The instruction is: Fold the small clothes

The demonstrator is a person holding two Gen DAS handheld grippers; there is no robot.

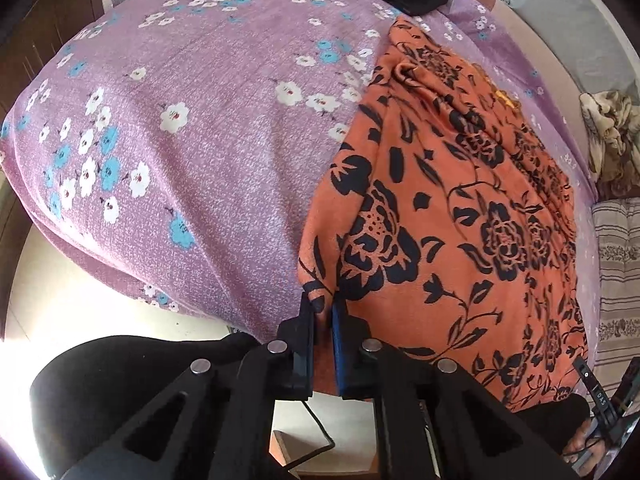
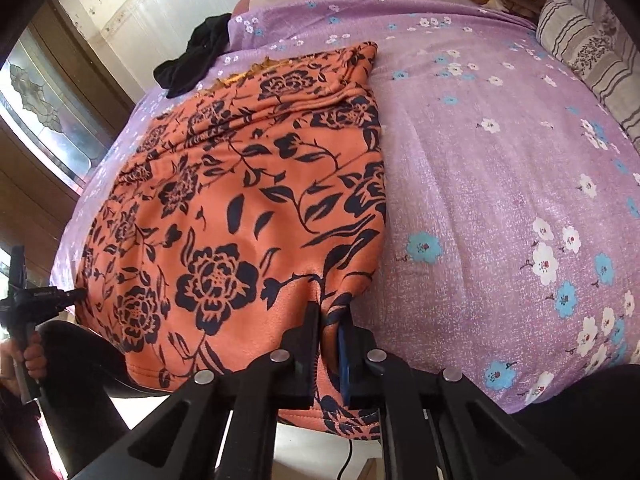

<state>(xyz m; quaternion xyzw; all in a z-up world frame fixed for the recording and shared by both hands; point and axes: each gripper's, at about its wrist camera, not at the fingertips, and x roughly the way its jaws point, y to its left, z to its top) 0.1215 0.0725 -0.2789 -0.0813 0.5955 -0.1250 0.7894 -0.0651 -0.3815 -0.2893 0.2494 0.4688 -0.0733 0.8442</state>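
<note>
Fingers of the left gripper [image 1: 323, 307] and right gripper [image 2: 331, 312] pinched shut on the near corners of the orange floral garment [image 2: 240, 200] spread on the bed [image 1: 200, 160]: fold beginning, presumably next lifting both corners together toward its far edge.

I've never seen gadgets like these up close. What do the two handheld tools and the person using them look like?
Both are black. Each left tool and right tool has two flat fingers, one faced with a blue pad, on angular black arms with triangular cut-outs and round silver bolts. From the side, one shows a pistol-style handle and small white lettering. The person wears black sleeves.
</note>
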